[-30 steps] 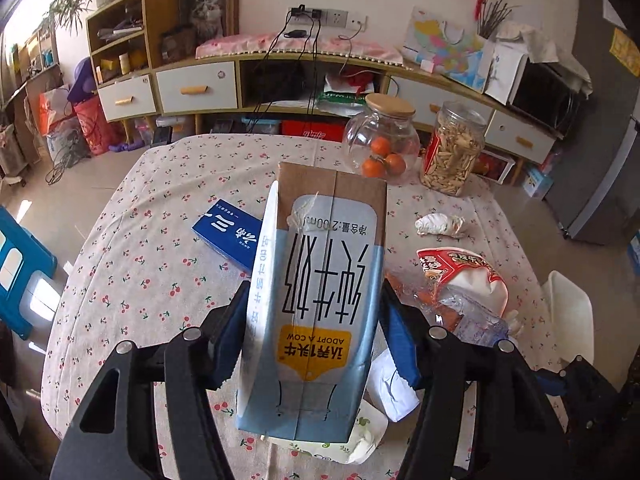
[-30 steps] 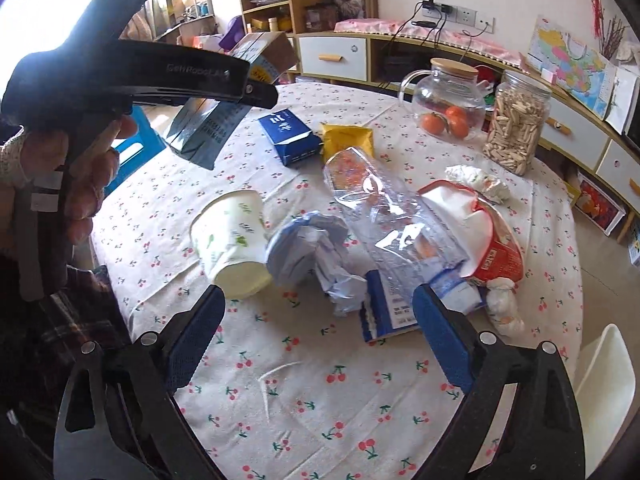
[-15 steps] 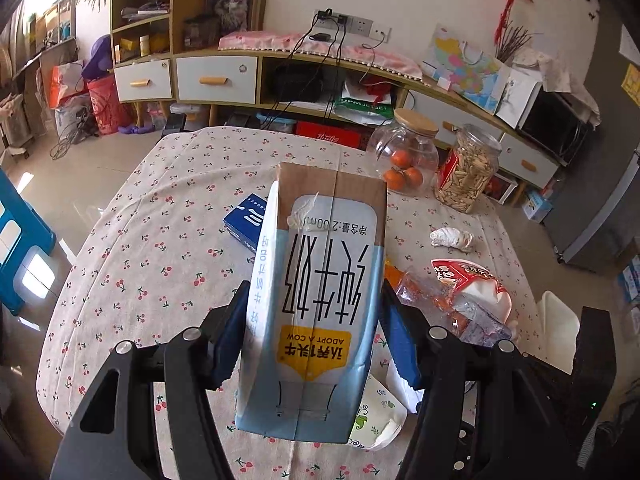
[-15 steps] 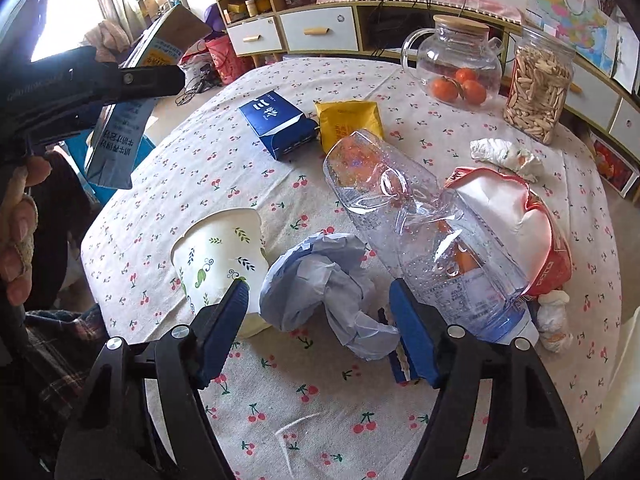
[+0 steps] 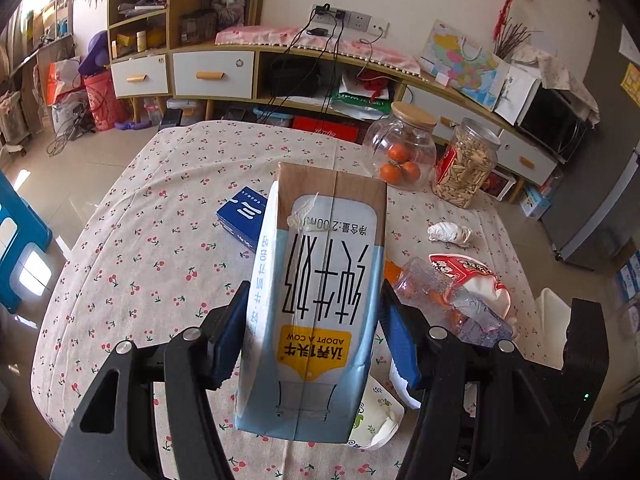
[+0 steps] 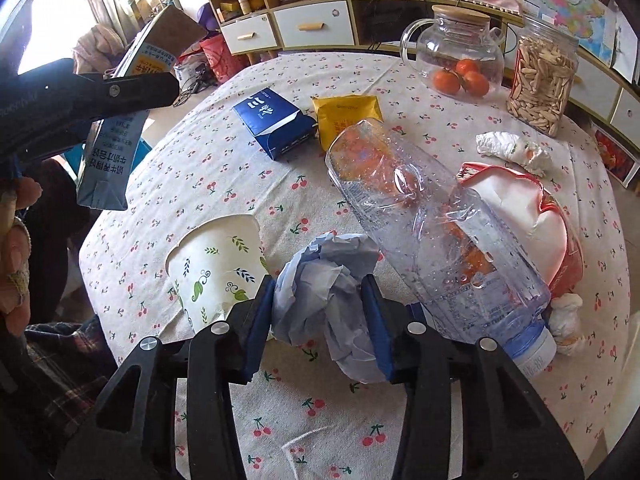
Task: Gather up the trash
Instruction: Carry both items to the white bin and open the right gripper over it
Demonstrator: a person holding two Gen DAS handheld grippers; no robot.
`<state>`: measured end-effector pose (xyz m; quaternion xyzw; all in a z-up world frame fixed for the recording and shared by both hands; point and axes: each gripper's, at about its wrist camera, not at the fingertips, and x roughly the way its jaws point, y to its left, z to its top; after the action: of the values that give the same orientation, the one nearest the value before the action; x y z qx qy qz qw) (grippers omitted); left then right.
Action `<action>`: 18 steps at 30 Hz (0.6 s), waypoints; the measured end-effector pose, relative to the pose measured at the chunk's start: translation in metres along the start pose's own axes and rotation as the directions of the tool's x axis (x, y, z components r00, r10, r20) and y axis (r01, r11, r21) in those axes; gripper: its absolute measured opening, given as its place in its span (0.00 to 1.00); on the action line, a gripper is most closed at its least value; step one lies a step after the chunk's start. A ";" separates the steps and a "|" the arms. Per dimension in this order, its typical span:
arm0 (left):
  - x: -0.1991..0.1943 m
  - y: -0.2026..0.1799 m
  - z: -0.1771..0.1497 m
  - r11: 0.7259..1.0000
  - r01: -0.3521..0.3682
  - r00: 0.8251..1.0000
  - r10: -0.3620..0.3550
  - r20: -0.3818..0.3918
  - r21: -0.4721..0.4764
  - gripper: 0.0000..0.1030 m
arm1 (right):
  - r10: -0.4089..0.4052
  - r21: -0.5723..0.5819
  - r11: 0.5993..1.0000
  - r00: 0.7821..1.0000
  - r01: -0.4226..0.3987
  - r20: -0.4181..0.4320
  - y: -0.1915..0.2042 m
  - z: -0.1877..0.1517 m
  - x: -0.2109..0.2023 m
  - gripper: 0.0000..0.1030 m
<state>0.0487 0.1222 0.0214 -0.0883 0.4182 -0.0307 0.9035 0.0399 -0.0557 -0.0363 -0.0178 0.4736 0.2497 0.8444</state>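
My left gripper (image 5: 312,336) is shut on a blue and white milk carton (image 5: 316,300) and holds it in the air over the table's near left edge; the carton also shows in the right wrist view (image 6: 120,136). My right gripper (image 6: 322,320) is shut on a crumpled blue paper wad (image 6: 324,296) that lies on the cherry-print tablecloth (image 6: 200,168). A tipped paper cup (image 6: 212,268) lies just left of the wad. A crushed clear plastic bottle (image 6: 432,240) lies just right of it.
A blue box (image 6: 272,120), a yellow packet (image 6: 346,118), a red and white snack bag (image 6: 532,224) and white tissue wads (image 6: 508,146) lie on the table. A glass jar of oranges (image 6: 456,56) and a jar of seeds (image 6: 540,84) stand at the far side.
My right gripper moved forward and closed its fingers onto the blue paper wad. My left gripper lifted the milk carton up and away to the left of the table.
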 end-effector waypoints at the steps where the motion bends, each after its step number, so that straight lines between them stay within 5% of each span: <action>1: 0.000 -0.001 0.000 1.000 0.000 1.000 0.000 0.001 0.000 0.59 | 0.003 0.000 1.000 1.000 -0.003 0.010 0.000 0.000 -0.005 0.40; 11: -0.002 -0.015 -0.004 1.000 0.016 0.999 -0.016 0.032 0.015 0.59 | 0.026 0.009 1.000 0.990 -0.027 0.136 -0.011 0.014 -0.062 0.40; 18: -0.023 -0.045 -0.007 0.999 0.033 0.989 -0.038 0.144 0.038 0.59 | -0.015 0.054 0.999 0.965 0.001 0.262 -0.041 0.018 -0.106 0.41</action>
<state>0.0295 0.0799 0.0428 -0.0817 0.3491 -0.0478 0.9323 0.0272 -0.1292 0.0509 0.0363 0.3641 0.2337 0.9008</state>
